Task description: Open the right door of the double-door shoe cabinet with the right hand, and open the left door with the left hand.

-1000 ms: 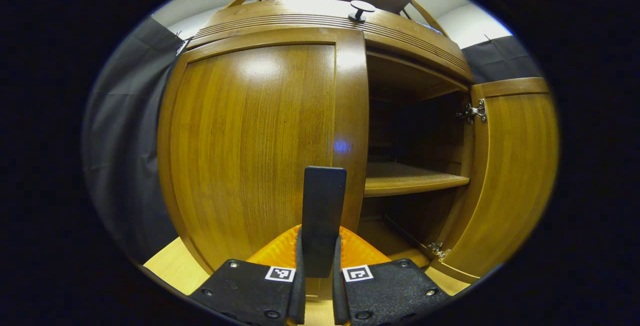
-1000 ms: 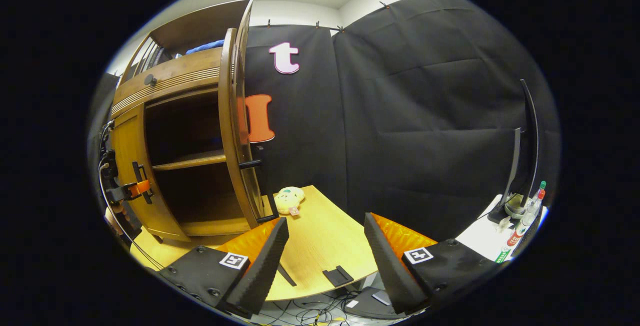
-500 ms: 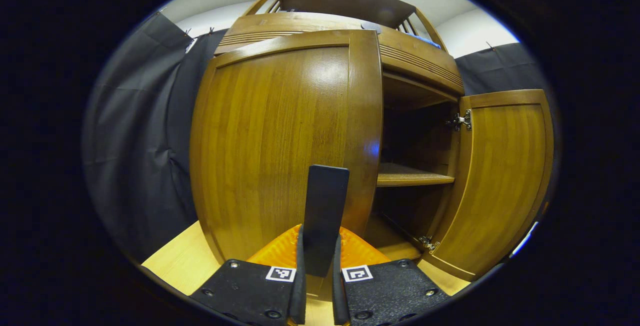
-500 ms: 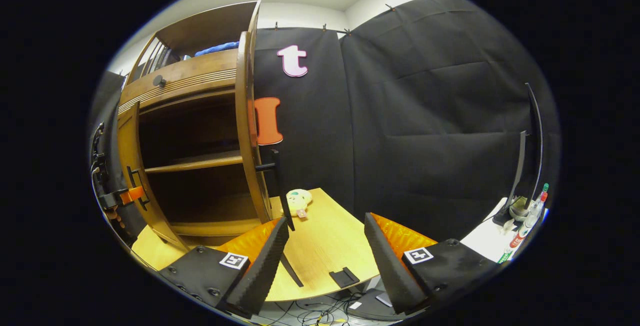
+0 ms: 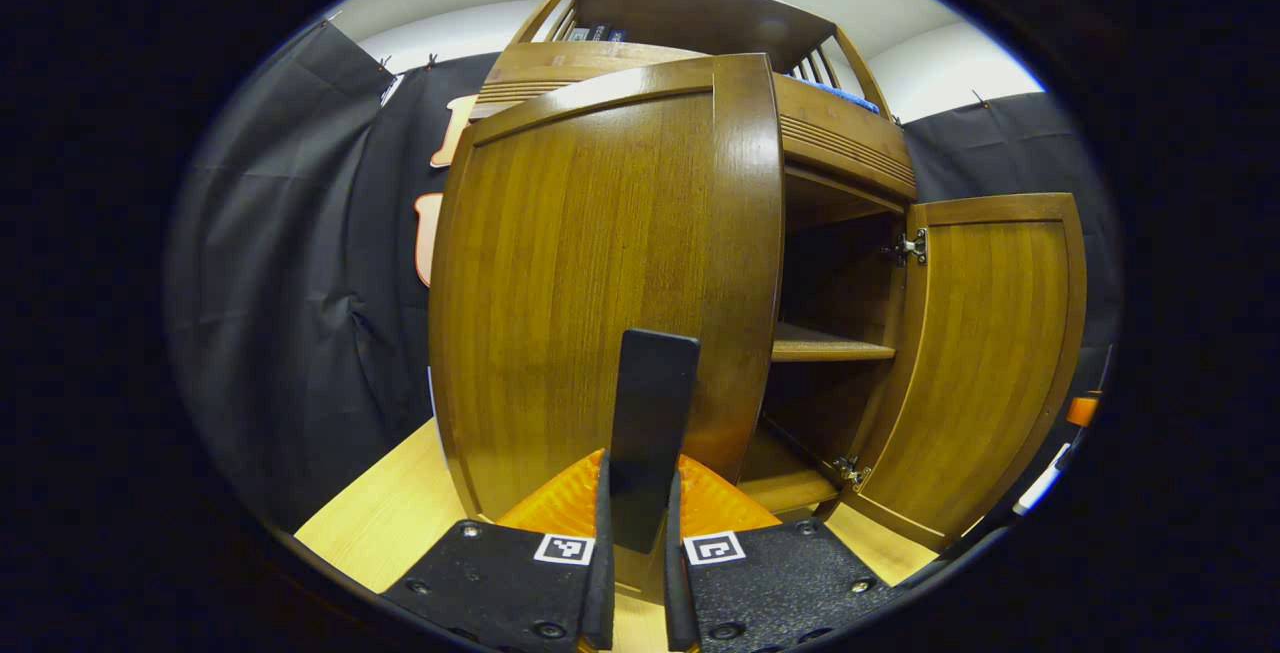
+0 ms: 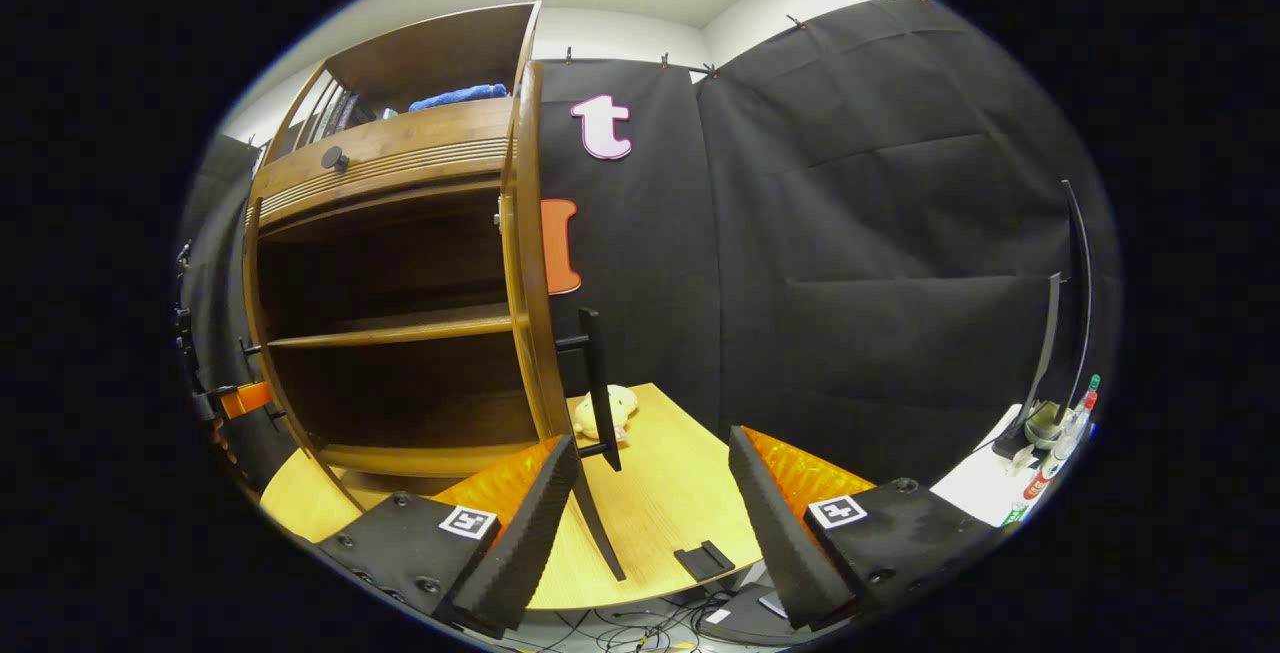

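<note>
Wooden tabletop [image 6: 660, 493] underfoot: our left gripper [image 5: 640, 493] pinches the left door's handle [image 5: 652, 403], our right gripper [image 6: 650, 523] hangs spread and empty; beyond, shoe cabinet [image 6: 390, 163] right door [image 5: 985, 363] wide open, left door [image 5: 600, 273] part-swung.

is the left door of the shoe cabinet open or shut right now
Open: the left door stands swung out from the cabinet, baring the shelf inside.
</note>
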